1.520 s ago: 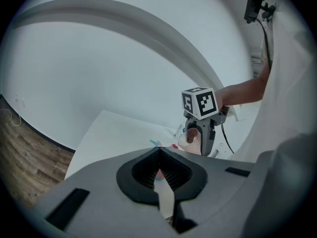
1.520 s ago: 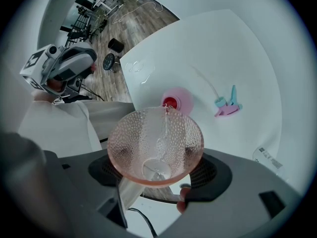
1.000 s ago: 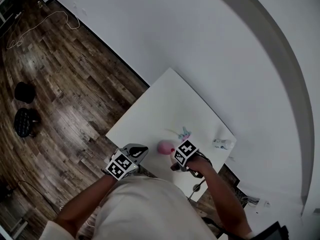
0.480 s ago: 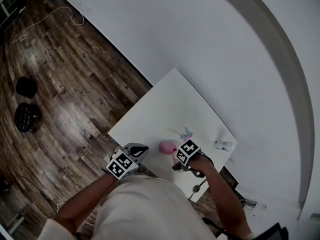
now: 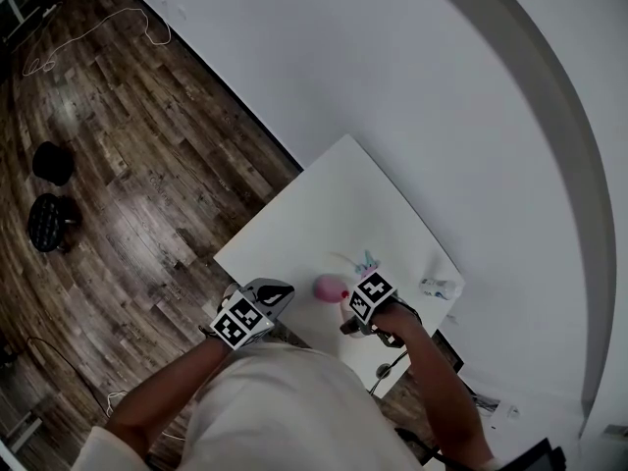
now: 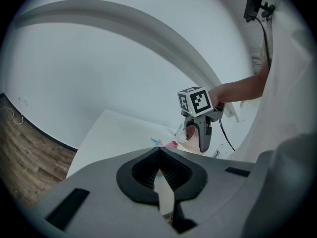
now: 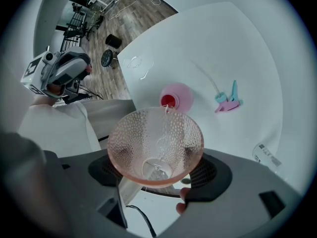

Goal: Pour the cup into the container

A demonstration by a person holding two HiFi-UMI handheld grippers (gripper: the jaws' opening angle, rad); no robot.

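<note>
My right gripper point(image 7: 158, 170) is shut on a clear pinkish dimpled cup point(image 7: 156, 145). The cup's mouth faces the right gripper camera and I see nothing inside it. Just beyond the cup a small pink container point(image 7: 177, 97) stands on the white table point(image 7: 223, 48), with red showing in its round opening. In the head view the container point(image 5: 329, 287) is just left of the right gripper point(image 5: 365, 302). My left gripper point(image 5: 250, 312) hovers at the table's near edge, jaws shut with nothing between them. The left gripper view shows the right gripper point(image 6: 200, 133) holding the cup point(image 6: 189, 132) above the container point(image 6: 172, 144).
A teal and pink clip point(image 7: 228, 100) lies on the table beyond the container. A small white packet point(image 5: 437, 286) sits near the table's right edge. Wooden floor point(image 5: 118, 165) with dark stools point(image 5: 47, 222) lies to the left, and a white wall stands behind the table.
The head camera has shifted slightly. Both grippers keep about the same places by the table, and the cup stays in the right gripper beside the container.
</note>
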